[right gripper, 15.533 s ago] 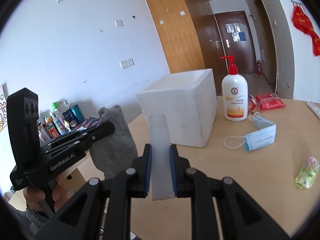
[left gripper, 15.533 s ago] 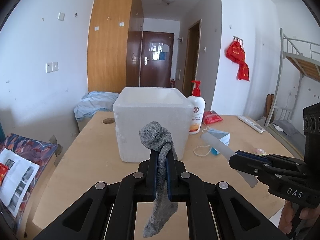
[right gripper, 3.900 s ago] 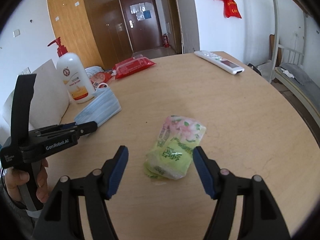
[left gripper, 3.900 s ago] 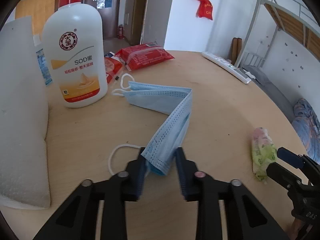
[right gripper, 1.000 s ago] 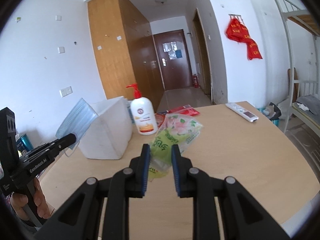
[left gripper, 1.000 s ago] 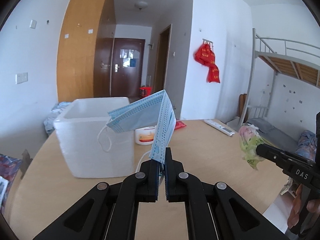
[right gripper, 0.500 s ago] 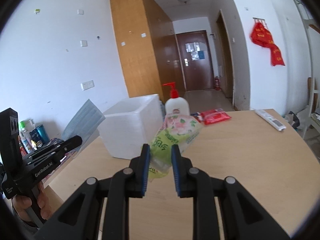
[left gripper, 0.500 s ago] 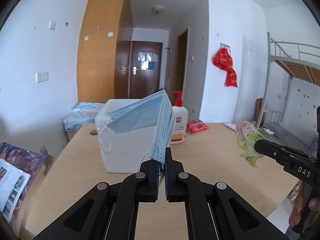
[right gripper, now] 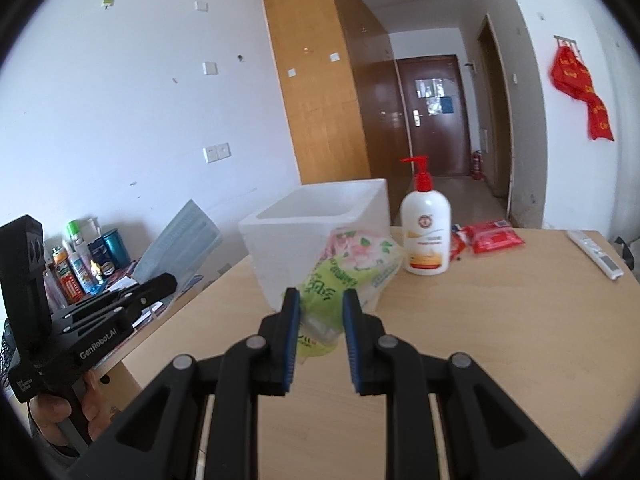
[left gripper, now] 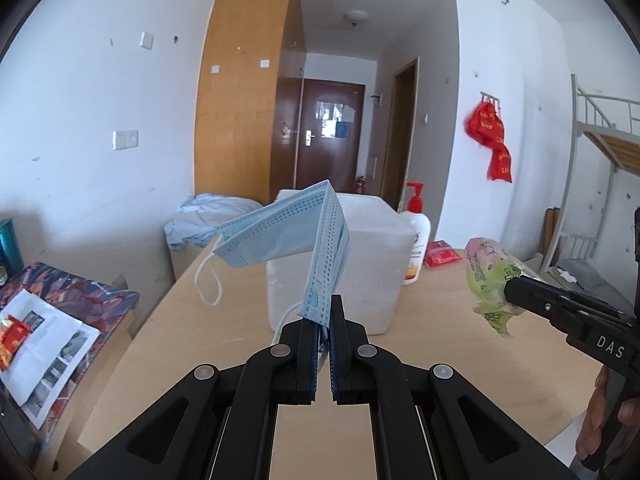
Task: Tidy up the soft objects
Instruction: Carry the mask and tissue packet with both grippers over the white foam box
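My left gripper (left gripper: 324, 312) is shut on a folded blue face mask (left gripper: 296, 232), which stands up from the jaws with a white ear loop dangling at the left. Beyond it sits the open white foam box (left gripper: 352, 264) on the wooden table (left gripper: 224, 328). My right gripper (right gripper: 319, 304) is shut on a green and pink soft tissue pack (right gripper: 348, 268), held above the table in front of the foam box (right gripper: 316, 228). The left wrist view shows the tissue pack (left gripper: 490, 276) at the right. In the right wrist view the mask (right gripper: 180, 248) appears at the left.
A white pump bottle with a red top (right gripper: 426, 228) stands right of the box. Red packets (right gripper: 494, 236) and a white remote (right gripper: 596, 254) lie further right. Bottles and cans (right gripper: 80, 264) crowd a low surface at the left. Papers (left gripper: 44, 344) lie beside the table.
Both grippers have swung left with their loads. The foam box now sits straight ahead of the mask and the tissue pack, and the pump bottle has shifted right.
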The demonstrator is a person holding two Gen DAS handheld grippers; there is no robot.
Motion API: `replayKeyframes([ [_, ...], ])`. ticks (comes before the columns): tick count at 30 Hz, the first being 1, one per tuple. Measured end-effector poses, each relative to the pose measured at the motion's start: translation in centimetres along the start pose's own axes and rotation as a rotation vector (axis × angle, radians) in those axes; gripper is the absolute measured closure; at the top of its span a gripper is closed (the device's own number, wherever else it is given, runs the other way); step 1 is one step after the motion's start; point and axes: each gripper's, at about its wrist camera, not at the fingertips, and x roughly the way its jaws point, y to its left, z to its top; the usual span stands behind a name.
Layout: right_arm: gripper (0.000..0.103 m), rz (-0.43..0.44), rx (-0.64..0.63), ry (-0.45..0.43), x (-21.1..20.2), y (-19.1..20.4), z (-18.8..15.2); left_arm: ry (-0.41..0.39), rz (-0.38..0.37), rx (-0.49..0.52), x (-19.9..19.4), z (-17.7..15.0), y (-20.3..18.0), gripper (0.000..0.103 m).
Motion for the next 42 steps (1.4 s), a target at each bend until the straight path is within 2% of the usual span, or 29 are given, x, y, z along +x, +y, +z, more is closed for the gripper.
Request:
replayKeyframes([
  [6, 0.078, 0.013, -0.014, 0.004, 0.7, 0.7, 0.4, -0.007, 0.014, -0.004, 0.0, 0.4, 0.6, 0.098],
  [27, 0.078, 0.003, -0.012, 0.027, 2.4, 0.5, 1.2, 0.027, -0.019, -0.006, 3.0, 1.3, 0.7, 0.099],
  [42, 0.078, -0.012, -0.019, -0.012, 3.0, 0.2, 5.8, 0.013, -0.041, 0.009, 4.3, 6.2, 0.4, 0.099],
])
